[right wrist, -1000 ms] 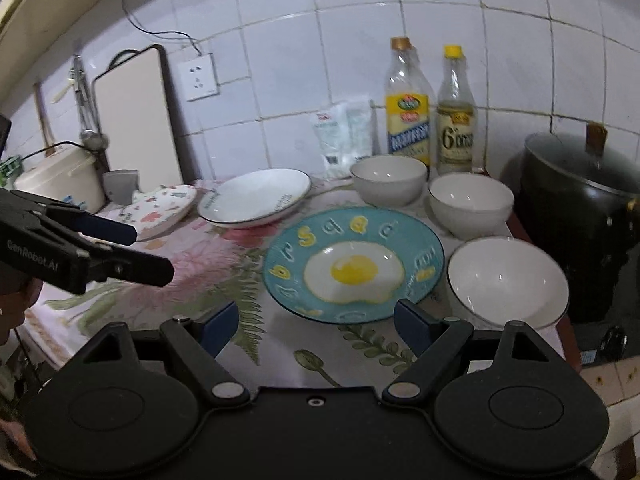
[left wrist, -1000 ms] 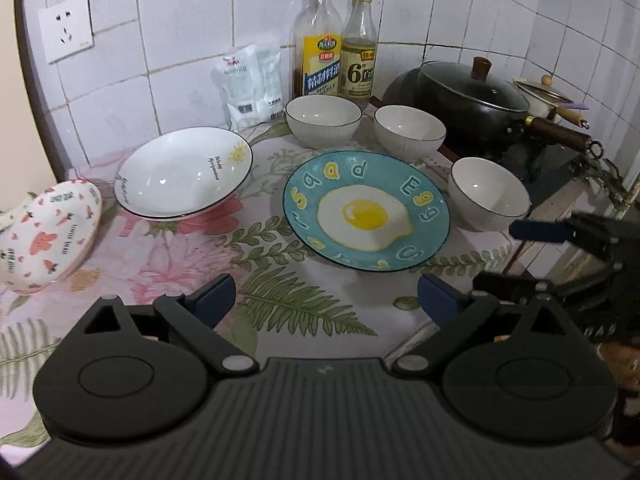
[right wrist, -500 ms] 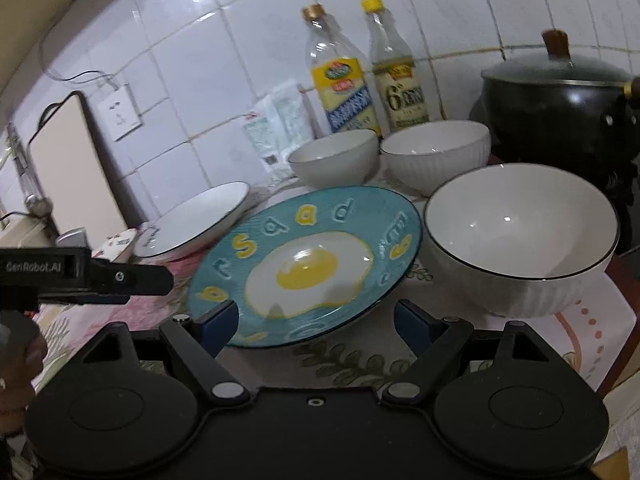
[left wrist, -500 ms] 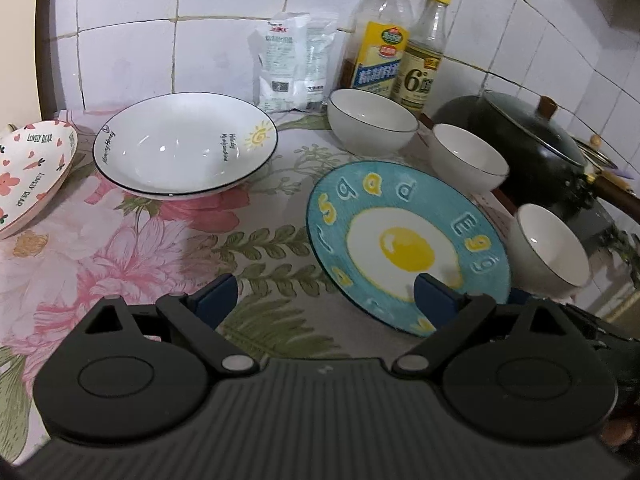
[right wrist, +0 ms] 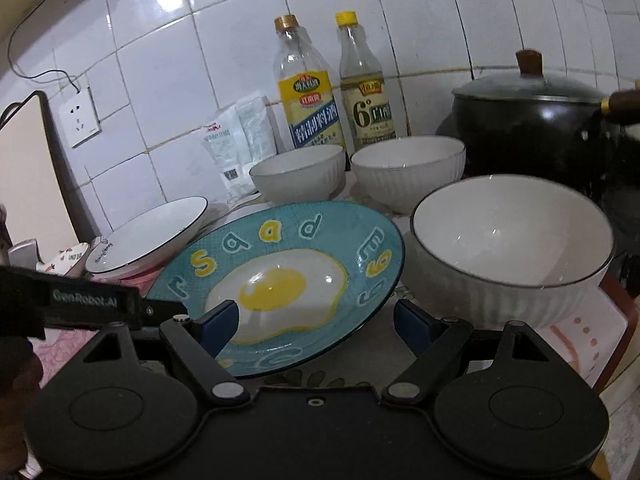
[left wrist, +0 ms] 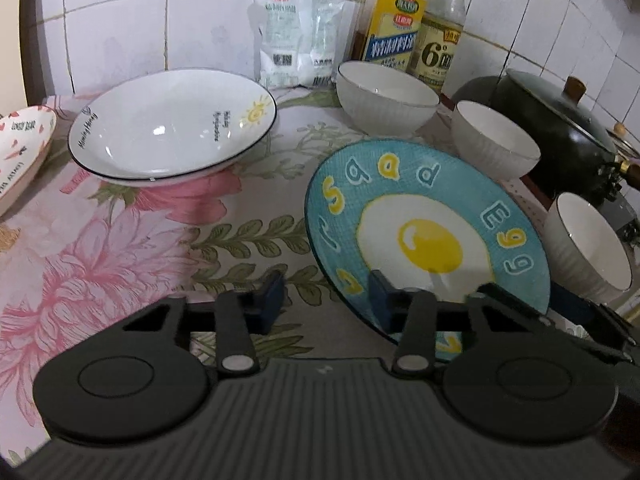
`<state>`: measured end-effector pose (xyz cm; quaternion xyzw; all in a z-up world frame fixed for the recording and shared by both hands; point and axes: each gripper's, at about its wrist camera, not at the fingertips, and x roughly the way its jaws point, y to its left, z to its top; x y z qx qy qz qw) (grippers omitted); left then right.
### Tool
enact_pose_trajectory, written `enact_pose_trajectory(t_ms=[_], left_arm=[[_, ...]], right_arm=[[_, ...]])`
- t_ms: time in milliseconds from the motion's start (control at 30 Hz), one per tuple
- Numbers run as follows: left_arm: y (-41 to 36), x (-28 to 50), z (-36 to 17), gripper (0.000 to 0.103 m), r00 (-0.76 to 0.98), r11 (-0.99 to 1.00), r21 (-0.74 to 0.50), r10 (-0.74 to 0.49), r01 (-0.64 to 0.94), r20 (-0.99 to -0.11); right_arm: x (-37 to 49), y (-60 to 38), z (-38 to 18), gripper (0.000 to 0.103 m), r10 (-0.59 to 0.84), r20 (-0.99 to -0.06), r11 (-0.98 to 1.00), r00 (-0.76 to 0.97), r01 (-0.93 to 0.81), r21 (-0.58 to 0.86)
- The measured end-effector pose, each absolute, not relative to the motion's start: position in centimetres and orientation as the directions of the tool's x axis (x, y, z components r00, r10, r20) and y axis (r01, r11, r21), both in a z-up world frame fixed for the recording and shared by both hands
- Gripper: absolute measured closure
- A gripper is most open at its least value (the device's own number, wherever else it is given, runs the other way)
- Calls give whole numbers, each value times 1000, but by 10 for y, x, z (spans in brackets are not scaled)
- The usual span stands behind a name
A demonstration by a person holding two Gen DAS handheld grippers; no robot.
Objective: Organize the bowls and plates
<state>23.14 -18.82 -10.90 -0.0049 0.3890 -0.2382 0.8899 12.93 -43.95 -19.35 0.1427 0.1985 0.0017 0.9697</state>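
A blue plate with a fried-egg picture (left wrist: 428, 236) (right wrist: 288, 276) lies mid-counter. My left gripper (left wrist: 326, 300) is open, partly closed in; its right finger is over the plate's near-left rim, its left finger over the cloth. My right gripper (right wrist: 316, 320) is open around the plate's near edge. Three white bowls stand by: one (right wrist: 512, 248) (left wrist: 588, 248) right of the plate, two (right wrist: 408, 172) (right wrist: 298, 178) behind it. A white deep plate with a sun drawing (left wrist: 172, 124) (right wrist: 148, 240) sits left. A heart-patterned dish (left wrist: 20, 148) is far left.
Two bottles (right wrist: 310, 92) (right wrist: 366, 88) and a white packet (left wrist: 298, 34) stand against the tiled wall. A black lidded pot (right wrist: 532, 120) (left wrist: 560, 132) stands right. A cutting board (right wrist: 28, 176) leans at the left. The left gripper's body (right wrist: 80, 304) shows in the right wrist view.
Both grippers have moved closer and lower to the blue egg plate. My left gripper's fingers have closed in partly, the right one now over the plate's rim.
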Motion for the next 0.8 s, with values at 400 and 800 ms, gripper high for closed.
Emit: enact_pose_trajectory(t_ms=[400, 800], left_arm=[[-192, 237, -113, 70, 585, 889, -230, -438, 397, -683], [-186, 209, -101, 82, 623, 894, -174, -417, 414, -662]], right_arm=[[143, -429, -201, 50, -63, -412, 967, 909, 156, 199], [131, -436, -185, 66, -1, -441, 972, 898, 104, 209]])
